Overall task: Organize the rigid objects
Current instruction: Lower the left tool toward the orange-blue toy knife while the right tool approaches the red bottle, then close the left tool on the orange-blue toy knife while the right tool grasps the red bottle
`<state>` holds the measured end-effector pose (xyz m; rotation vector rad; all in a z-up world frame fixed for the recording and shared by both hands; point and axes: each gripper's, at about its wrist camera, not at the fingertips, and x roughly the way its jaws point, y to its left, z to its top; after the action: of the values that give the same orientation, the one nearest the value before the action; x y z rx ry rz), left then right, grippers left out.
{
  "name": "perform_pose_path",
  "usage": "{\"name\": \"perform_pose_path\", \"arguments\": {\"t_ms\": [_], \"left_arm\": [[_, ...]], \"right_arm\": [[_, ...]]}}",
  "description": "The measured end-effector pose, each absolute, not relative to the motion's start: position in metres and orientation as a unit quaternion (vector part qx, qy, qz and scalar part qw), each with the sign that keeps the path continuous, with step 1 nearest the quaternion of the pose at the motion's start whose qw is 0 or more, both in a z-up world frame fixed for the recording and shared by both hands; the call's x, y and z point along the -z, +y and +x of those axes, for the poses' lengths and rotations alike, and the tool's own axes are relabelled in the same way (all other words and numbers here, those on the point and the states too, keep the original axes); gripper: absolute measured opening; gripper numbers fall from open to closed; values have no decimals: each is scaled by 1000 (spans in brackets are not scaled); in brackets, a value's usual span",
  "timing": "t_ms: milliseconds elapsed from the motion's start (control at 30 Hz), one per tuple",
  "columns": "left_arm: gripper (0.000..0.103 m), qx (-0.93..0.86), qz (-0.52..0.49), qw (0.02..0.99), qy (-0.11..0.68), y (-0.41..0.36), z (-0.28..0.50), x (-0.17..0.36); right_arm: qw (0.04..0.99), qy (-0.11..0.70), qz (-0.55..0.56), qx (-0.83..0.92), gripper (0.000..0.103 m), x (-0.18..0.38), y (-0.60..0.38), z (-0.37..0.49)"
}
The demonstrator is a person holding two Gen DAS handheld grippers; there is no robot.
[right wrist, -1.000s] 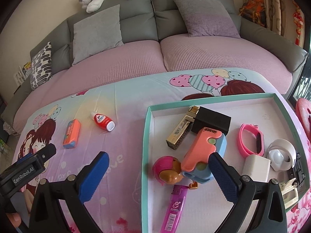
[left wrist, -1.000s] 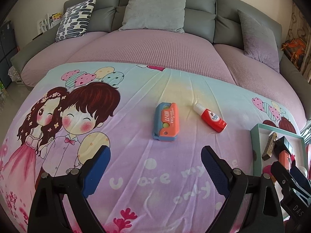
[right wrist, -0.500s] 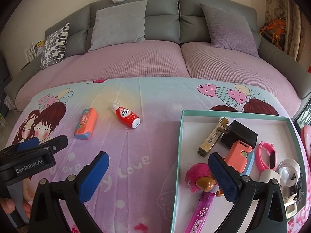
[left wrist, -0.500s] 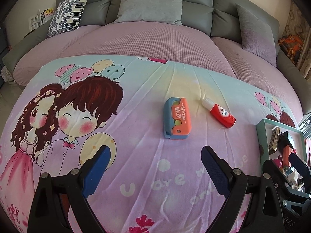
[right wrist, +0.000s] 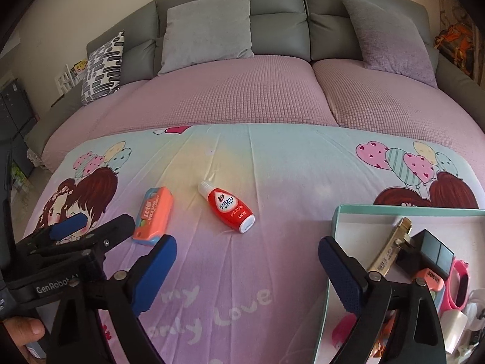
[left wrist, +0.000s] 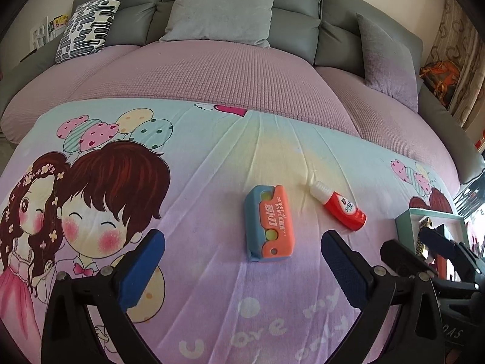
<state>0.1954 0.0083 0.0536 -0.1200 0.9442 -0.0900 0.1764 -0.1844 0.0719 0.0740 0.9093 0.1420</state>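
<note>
While both lie apart, knife case (left wrist: 270,222) neighbours red bottle (left wrist: 339,205).

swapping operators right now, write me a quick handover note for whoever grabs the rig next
Left gripper: jaws wide, just opened a little further, nothing between them; it points at the orange and blue knife case.
Right gripper: jaws open, just narrowed slightly, empty; the red bottle lies ahead of it.
Both lie flat on the cartoon blanket, side by side, apart.
Done: the teal tray on the right already holds a gold lighter, a black box, a pink band and other small items.
Left: pick up the case and the bottle and put them in the tray.
</note>
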Motion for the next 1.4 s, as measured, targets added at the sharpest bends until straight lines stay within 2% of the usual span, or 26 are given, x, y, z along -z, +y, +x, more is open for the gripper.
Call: {"name": "perform_pose_path", "arguments": {"t_ms": [333, 433, 567, 700, 800, 900, 1000, 1033, 1100, 1167, 1333, 1400], "left_arm": [[102, 65, -46, 874, 480, 10, 208, -33], [101, 65, -40, 872, 483, 6, 212, -29], [87, 71, -32, 870, 487, -1, 217, -24], [86, 70, -17, 872, 484, -7, 221, -22], [84, 70, -3, 873, 482, -12, 224, -20], [71, 67, 14, 875, 479, -18, 226, -19], [62, 73, 21, 874, 480, -21, 227, -20], [60, 76, 22, 874, 480, -22, 227, -20], [48, 84, 24, 872, 481, -25, 226, -21], [48, 85, 30, 872, 482, -29, 225, -22], [47, 88, 22, 869, 487, -29, 220, -23], [47, 87, 18, 868, 489, -28, 215, -24]], "right_arm": [[873, 475, 38, -105, 79, -55, -182, 220], [869, 481, 39, -111, 78, -52, -180, 230], [865, 488, 20, -118, 71, -46, -172, 240], [860, 495, 10, -122, 71, -37, -166, 247], [858, 498, 5, -125, 63, -32, -162, 251], [859, 496, -1, -125, 59, -29, -158, 253], [860, 494, -4, -126, 48, -28, -156, 253], [860, 494, -4, -126, 48, -29, -155, 253], [860, 495, -4, -126, 47, -29, -155, 252], [859, 497, -2, -126, 46, -30, -155, 251], [856, 500, 8, -127, 35, -31, -157, 243], [855, 503, 17, -125, 35, -31, -160, 238]]}}
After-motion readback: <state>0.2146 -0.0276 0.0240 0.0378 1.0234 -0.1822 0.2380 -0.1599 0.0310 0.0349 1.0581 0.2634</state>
